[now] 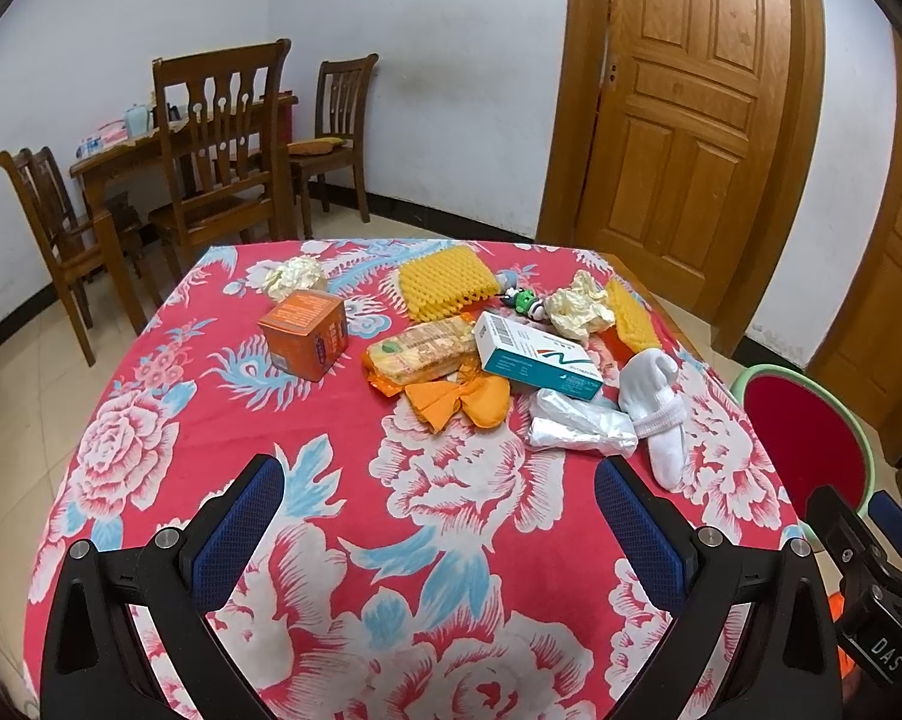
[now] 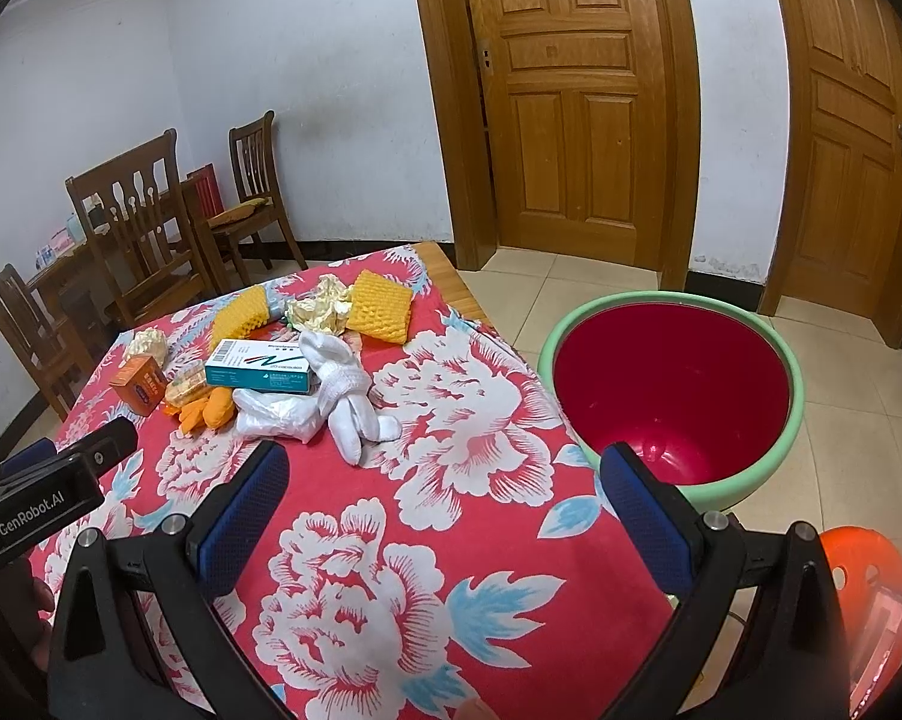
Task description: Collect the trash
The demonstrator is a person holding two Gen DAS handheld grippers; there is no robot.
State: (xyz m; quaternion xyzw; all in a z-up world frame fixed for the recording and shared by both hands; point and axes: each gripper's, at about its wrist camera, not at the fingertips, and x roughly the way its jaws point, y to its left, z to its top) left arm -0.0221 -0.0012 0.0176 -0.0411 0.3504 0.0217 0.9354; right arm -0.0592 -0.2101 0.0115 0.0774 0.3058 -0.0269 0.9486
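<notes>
- Left wrist view: our left gripper (image 1: 438, 531) is spread wide w/ nothing in it, over bare cloth (image 1: 342, 516). Trash lies ahead, just right of center; crumpled wrap (image 1: 580, 427) is nearest, long axis running left-right.
- Right wrist view: right gripper (image 2: 444, 516) also wide apart, nothing held. Wrap (image 2: 276, 414) sits ahead-left; we judge the right is nearer. Bin (image 2: 673, 480), ahead-right by the table, looks empty.

Litter lies clustered on the bench's far half: orange box (image 1: 303, 342), teal-white carton (image 1: 535, 357), yellow foam nets (image 1: 444, 282), crumpled paper (image 1: 577, 306). The red bin (image 2: 673, 390) stands empty alongside.
</notes>
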